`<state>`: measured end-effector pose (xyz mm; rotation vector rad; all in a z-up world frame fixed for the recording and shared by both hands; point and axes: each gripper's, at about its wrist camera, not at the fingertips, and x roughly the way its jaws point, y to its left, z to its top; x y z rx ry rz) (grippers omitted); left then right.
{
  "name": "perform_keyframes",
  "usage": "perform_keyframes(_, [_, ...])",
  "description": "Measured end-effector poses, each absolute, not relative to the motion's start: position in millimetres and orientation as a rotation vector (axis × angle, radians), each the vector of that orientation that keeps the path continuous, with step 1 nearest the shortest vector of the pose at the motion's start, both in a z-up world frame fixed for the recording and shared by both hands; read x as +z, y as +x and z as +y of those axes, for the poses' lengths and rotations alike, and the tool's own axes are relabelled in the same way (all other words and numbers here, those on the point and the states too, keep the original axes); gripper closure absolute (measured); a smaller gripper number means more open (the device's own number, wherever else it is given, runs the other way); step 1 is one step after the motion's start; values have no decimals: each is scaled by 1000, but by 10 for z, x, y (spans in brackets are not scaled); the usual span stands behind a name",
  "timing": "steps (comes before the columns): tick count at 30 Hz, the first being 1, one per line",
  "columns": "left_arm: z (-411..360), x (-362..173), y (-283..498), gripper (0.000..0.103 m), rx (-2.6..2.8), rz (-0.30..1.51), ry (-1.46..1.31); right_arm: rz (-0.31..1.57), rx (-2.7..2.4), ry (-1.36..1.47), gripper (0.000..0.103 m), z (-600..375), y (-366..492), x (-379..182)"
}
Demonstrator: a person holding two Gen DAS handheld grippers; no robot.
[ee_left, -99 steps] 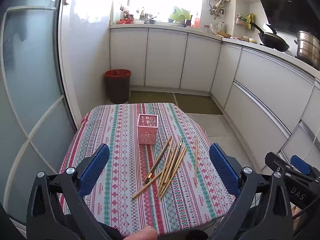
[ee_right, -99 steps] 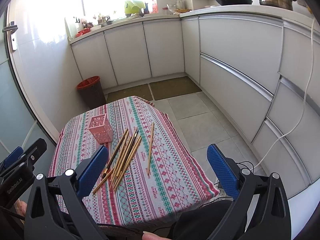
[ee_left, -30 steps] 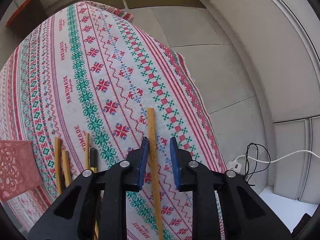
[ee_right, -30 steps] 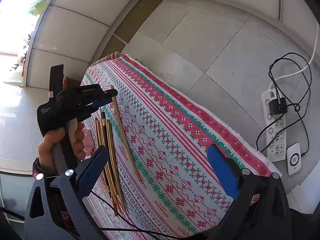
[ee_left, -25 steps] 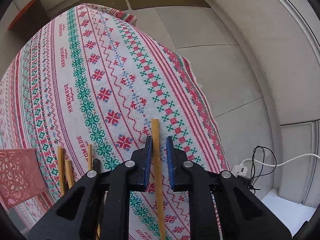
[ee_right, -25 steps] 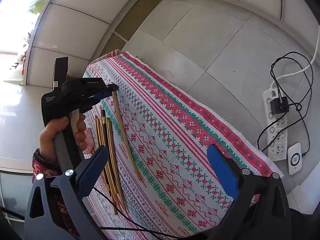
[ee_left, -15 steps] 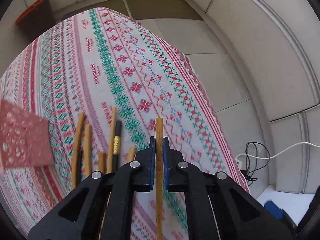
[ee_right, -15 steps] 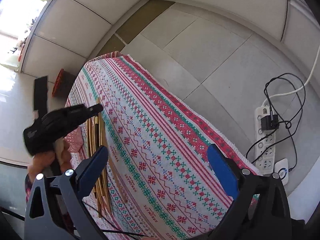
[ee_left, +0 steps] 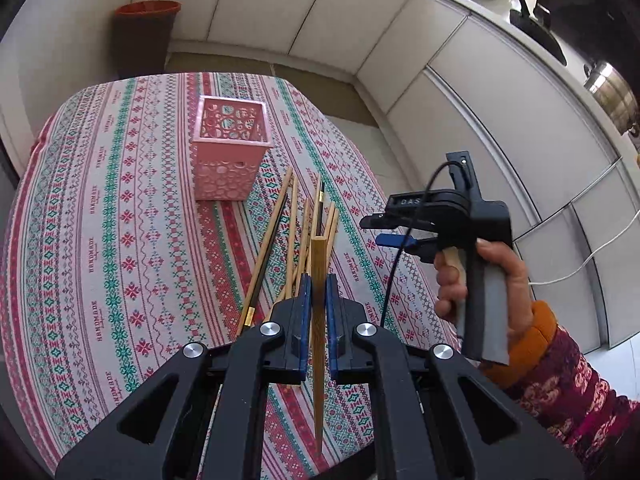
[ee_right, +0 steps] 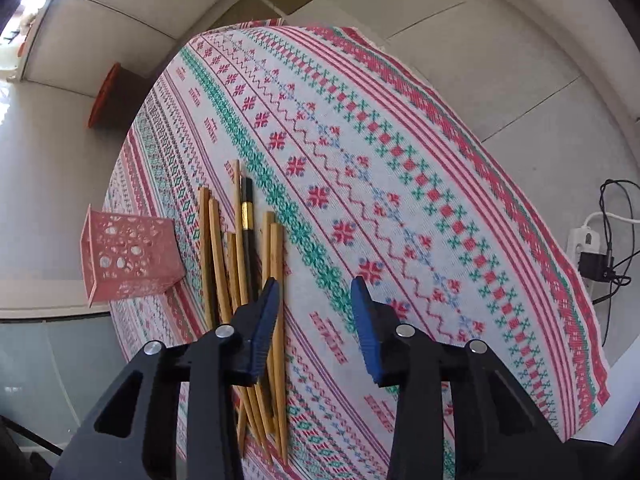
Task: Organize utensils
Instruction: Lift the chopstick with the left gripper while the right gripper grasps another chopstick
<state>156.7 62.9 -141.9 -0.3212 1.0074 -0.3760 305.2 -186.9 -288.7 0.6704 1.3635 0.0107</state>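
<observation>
My left gripper (ee_left: pixel 316 280) is shut on one wooden chopstick (ee_left: pixel 319 252), held off the cloth above the pile of chopsticks (ee_left: pixel 296 224). Beyond the pile stands the pink perforated basket (ee_left: pixel 228 148), upright and empty. A hand holds my right gripper (ee_left: pixel 374 231) to the right of the pile. In the right wrist view, my right gripper (ee_right: pixel 316 292) hangs over the pile's right edge, its jaws closing with only tablecloth between them. The outermost chopstick (ee_right: pixel 276 256) runs under its left finger (ee_right: pixel 264 312). There the pink basket (ee_right: pixel 128 256) appears at the left.
The table (ee_left: pixel 120 208) wears a patterned red and green cloth. A red-rimmed bin (ee_left: pixel 144 36) stands on the floor past it, below white cabinets. A pan (ee_left: pixel 536 28) and a pot (ee_left: pixel 612 96) sit on the counter. A power strip (ee_right: pixel 588 244) lies on the floor.
My left gripper shut on the lone chopstick, lifted it off the cloth and swung back toward the basket. My right gripper moved over the pile and its jaws narrowed.
</observation>
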Motion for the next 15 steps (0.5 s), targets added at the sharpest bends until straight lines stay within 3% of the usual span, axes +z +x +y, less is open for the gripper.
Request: perform_keyframes(15, [1075, -1298, 1478, 97, -400, 933, -430, 1472, -147, 496, 77, -1344, 3487, -3091])
